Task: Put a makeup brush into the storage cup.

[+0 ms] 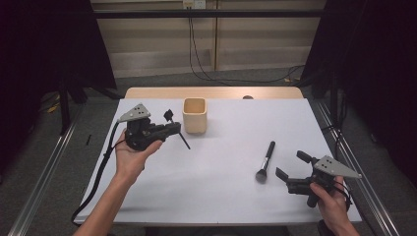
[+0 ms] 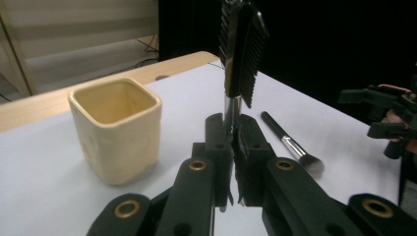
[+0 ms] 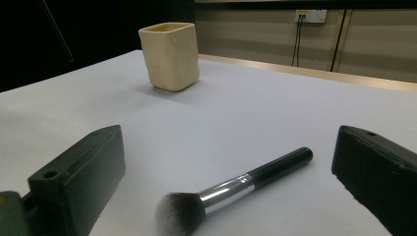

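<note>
Your left gripper (image 1: 173, 129) clamps a black comb (image 2: 239, 51) beside the cup (image 1: 194, 115); your right gripper (image 1: 290, 165) gapes near the makeup brush (image 1: 265, 162).

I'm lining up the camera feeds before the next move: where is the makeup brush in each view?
High view: the makeup brush lies right of centre on the white table, bristles toward the person, beside the right claw.
Left gripper view: the brush lies at right, beyond the left claw.
Right gripper view: the brush lies bottom centre, between the open jaws.
Shared landmark: the cream cup.
</note>
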A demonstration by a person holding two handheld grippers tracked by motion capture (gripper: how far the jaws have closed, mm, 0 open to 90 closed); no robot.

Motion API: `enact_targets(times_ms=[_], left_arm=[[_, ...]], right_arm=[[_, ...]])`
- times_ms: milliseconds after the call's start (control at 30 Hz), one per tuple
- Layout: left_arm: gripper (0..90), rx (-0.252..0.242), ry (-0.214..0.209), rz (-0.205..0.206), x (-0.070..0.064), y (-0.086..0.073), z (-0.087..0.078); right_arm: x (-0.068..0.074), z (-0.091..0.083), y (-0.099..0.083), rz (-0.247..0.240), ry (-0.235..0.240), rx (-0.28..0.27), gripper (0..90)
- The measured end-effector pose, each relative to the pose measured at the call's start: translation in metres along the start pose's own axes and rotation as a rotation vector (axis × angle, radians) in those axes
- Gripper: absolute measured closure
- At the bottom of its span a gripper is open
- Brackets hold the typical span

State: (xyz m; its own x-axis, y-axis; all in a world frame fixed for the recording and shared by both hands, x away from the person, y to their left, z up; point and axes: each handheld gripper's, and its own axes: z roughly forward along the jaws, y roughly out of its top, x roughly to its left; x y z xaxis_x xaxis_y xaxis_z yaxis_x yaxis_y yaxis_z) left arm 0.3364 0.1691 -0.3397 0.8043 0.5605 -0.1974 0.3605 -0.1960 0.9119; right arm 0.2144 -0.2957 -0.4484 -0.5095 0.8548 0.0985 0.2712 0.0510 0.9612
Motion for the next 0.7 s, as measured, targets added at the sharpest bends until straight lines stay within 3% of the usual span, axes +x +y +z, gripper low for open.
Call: enact_targets(times_ms=[167,233,267,333,600,700], left_arm=[[85.8,0.000,0.021,0.007,0.008,0.015,0.005],[85.7,-0.007,0.013,-0.036,0.014,0.019,0.009],[85.7,-0.005,0.017,-0.037,0.015,0.021,0.010],[85.7,-0.004,0.039,-0.010,0.014,0.025,0.012],[85.7,-0.015,0.065,-0.022,0.028,0.040,0.023],[85.7,-0.008,0.062,0.002,0.034,0.045,0.027]], right_arm=[[0.001,0.001,-0.001,0.003,0.005,-0.002,0.0],[0.001,0.001,-0.002,0.014,0.002,-0.008,0.0],[0.000,0.001,-0.002,0.018,0.004,-0.009,0.0],[0.000,0.001,-0.002,0.011,-0.003,-0.011,0.0],[0.001,0.001,-0.002,0.007,0.004,-0.012,0.0],[0.001,0.001,-0.002,0.005,0.003,-0.007,0.0]])
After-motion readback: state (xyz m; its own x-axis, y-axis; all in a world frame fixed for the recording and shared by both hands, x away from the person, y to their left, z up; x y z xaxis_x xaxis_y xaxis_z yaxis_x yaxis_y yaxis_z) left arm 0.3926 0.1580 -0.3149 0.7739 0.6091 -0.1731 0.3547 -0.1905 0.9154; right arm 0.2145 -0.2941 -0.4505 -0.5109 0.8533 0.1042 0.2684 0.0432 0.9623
